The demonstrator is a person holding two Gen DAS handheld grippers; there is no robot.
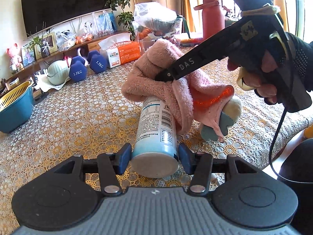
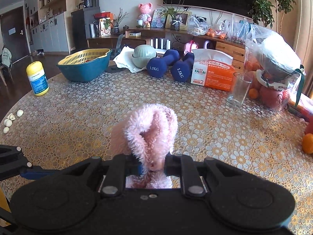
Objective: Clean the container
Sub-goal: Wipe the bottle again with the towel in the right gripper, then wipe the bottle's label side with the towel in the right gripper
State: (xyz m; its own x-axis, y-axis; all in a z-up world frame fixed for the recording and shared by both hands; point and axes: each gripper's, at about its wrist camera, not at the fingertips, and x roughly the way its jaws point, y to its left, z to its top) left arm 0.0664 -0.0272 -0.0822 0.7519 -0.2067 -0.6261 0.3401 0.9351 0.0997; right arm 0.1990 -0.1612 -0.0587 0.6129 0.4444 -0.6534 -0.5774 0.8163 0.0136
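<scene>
Pink fleece cloth [image 1: 156,72] sat clamped in the right gripper [image 2: 151,166], draped over the far end of the container [image 1: 156,129]. Left gripper [image 1: 154,156] was closed on the container's base; its long axis ran straight away from those jaws. Right gripper was nearer the capped end. Open tablecloth [image 1: 78,121] lay to the left for stroking; a plush toy [image 1: 225,117] crowded the right.

left tongs [image 1: 154,154]: clamped, level | right tongs [image 2: 152,165]: clamped, angled down | gloved hand [image 1: 273,74] gripping handle
</scene>
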